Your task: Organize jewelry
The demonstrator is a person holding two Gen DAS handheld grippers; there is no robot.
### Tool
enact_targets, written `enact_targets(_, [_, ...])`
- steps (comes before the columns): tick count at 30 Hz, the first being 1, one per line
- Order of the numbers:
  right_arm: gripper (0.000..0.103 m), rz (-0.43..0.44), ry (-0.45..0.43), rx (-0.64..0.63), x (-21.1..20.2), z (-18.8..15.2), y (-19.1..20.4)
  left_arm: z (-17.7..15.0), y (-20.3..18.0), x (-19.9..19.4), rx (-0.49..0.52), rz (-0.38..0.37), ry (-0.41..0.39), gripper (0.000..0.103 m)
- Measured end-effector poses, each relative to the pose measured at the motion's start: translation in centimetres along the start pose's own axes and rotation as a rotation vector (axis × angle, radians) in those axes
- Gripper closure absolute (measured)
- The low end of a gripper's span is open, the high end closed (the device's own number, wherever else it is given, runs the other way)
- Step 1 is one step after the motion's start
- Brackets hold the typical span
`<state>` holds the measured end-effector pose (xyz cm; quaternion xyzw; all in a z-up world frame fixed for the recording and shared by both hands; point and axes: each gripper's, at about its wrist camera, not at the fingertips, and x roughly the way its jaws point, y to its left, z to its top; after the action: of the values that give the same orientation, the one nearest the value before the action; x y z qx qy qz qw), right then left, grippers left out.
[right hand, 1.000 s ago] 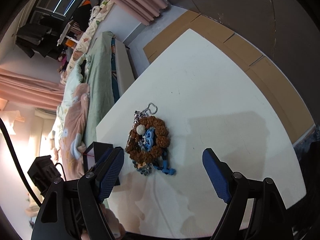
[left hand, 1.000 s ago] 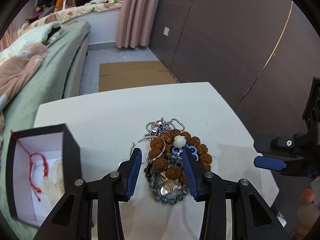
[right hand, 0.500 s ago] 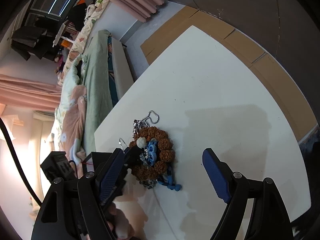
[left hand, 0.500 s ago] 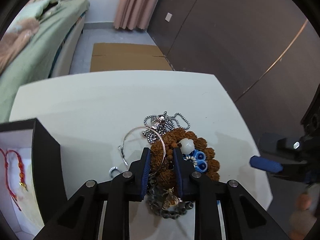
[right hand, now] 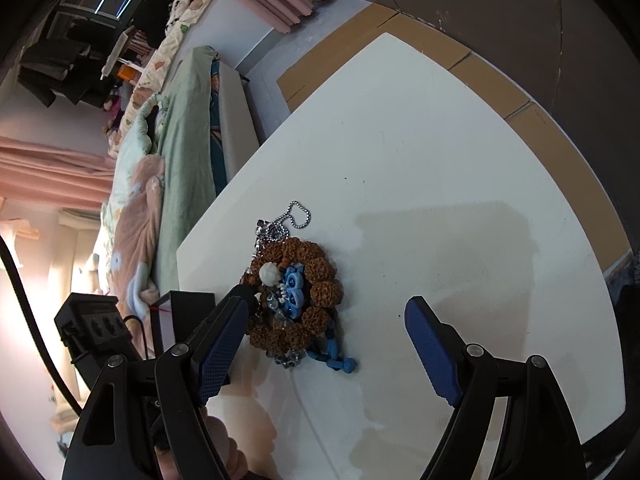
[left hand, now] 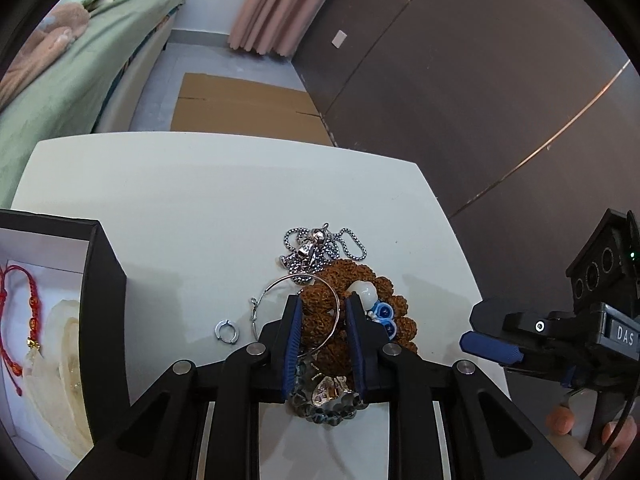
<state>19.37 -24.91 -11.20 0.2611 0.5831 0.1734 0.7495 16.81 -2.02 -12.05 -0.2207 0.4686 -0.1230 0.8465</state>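
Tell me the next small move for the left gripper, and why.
Probably lift slowly. The left gripper looks shut on the brown bead bracelet, but the silver hoop and chain necklace overlap it, so watch for snags before carrying it to the open box.

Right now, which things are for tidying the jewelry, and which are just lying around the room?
For the job:
- brown bead bracelet, gripped by the left gripper
- silver hoop
- silver chain
- small ring
- blue charm
- black box with red string bracelet
- right gripper, open

Just lying about:
- bed
- curtain
- cardboard
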Motion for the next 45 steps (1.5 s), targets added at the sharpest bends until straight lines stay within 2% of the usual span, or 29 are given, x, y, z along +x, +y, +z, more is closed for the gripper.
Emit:
enact_targets(7, [0.021, 0.005, 0.001, -0.017, -0.2, 0.0, 0.2, 0.2, 0.0, 0.1, -0.055, -0.122, 0.027, 0.083])
enact_targets(13, [0.021, 0.006, -0.003, -0.013, -0.4, 0.0, -0.1, 0.4, 0.1, 0.0, -0.089, -0.178, 0.034, 0.087])
enact_targets(14, [0.021, 0.005, -0.002, -0.01, -0.4, 0.0, -0.2, 0.3, 0.1, 0.0, -0.089, -0.174, 0.034, 0.091])
enact_targets(19, [0.021, -0.008, 0.004, -0.002, -0.1, 0.1, -0.5, 0.1, 0.5, 0.1, -0.089, -0.122, 0.037, 0.092])
enact_targets(23, [0.021, -0.011, 0.004, -0.004, 0.0, 0.0, -0.3, 0.1, 0.5, -0.2, -0.082, -0.113, 0.022, 0.094])
enact_targets(24, [0.021, -0.01, 0.004, -0.005, 0.1, 0.0, -0.3, 0.2, 0.4, -0.4, -0.077, -0.11, 0.016, 0.103])
enact_targets(37, [0.021, -0.025, 0.012, -0.011, 0.6, -0.1, 0.0, 1.2, 1.6, -4.3, -0.095, -0.119, -0.077, 0.102])
enact_targets(42, [0.021, -0.058, 0.015, -0.024, 1.4, -0.2, 0.4, 1.3, 1.8, -5.7, -0.088, -0.112, -0.105, 0.102])
enact_targets(43, [0.022, -0.064, 0.014, -0.026, 1.5, -0.2, 0.5, 1.4, 1.8, -5.9, -0.088, -0.113, -0.108, 0.102])
enact_targets(45, [0.031, -0.07, 0.018, -0.026, 1.9, -0.2, 0.6, 1.3, 1.9, -6.6, -0.087, -0.117, -0.118, 0.102])
